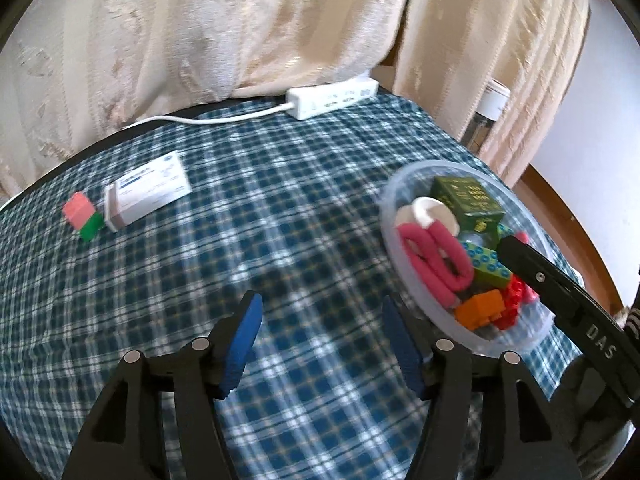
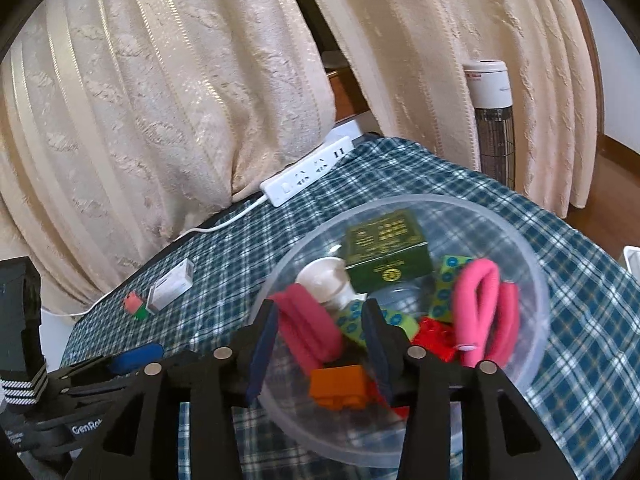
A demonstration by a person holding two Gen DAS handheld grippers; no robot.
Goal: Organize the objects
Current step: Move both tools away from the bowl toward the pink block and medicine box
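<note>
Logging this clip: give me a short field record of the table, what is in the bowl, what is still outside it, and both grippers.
surface: table under a blue checked cloth
bowl: clear plastic, holds green box, pink foam rollers, orange block, red bricks, white cup
outside bowl: white carton, pink and green block beside it
other: power strip at the far edge
left gripper: open, empty, over cloth
right gripper: open, over the bowl, nothing gripped

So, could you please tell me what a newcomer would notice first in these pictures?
Probably the clear plastic bowl on the blue checked tablecloth, crowded with pink foam curlers, a green box and toy bricks. Next, the white medicine box with a pink-and-green block beside it, far left.
</note>
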